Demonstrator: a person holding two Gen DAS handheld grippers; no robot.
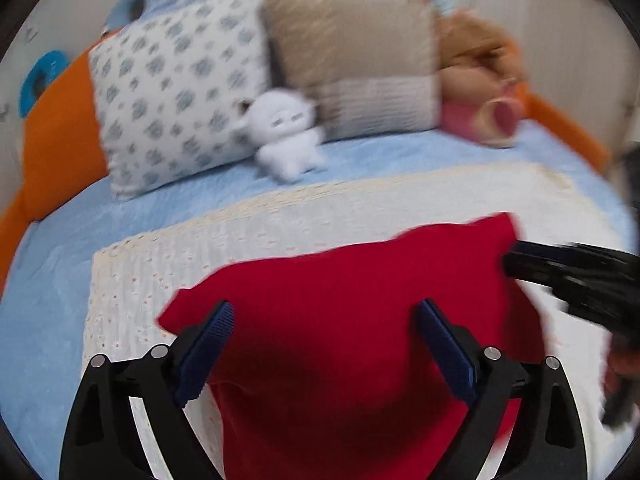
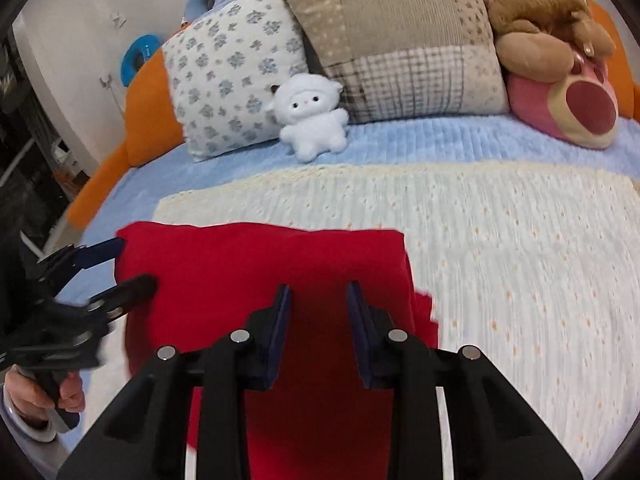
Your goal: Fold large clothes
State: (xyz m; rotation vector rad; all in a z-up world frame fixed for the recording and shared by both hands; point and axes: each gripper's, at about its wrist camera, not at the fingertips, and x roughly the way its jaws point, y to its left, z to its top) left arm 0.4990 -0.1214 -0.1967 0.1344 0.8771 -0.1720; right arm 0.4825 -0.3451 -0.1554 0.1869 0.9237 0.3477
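Note:
A red garment (image 1: 340,276) (image 2: 260,256) lies folded flat on a cream knitted blanket (image 1: 280,224) (image 2: 500,240) spread over the bed. My left gripper (image 1: 326,308) hovers over the garment's near part, jaws wide open and nothing between the pads. In the right wrist view the left gripper (image 2: 138,262) sits at the garment's left edge, held by a hand (image 2: 40,396). My right gripper (image 2: 319,292) hangs above the garment's middle, its jaws a narrow gap apart and empty. In the blurred left wrist view the right gripper (image 1: 510,258) is at the garment's right edge.
A light blue bedspread (image 2: 400,140) lies under the blanket. At the headboard lean a flower-print pillow (image 2: 232,76) and a patchwork pillow (image 2: 400,40), with a white plush lamb (image 2: 312,120), a brown plush (image 2: 536,12) and a pink plush (image 2: 568,108). Orange padded rails (image 2: 148,112) edge the bed.

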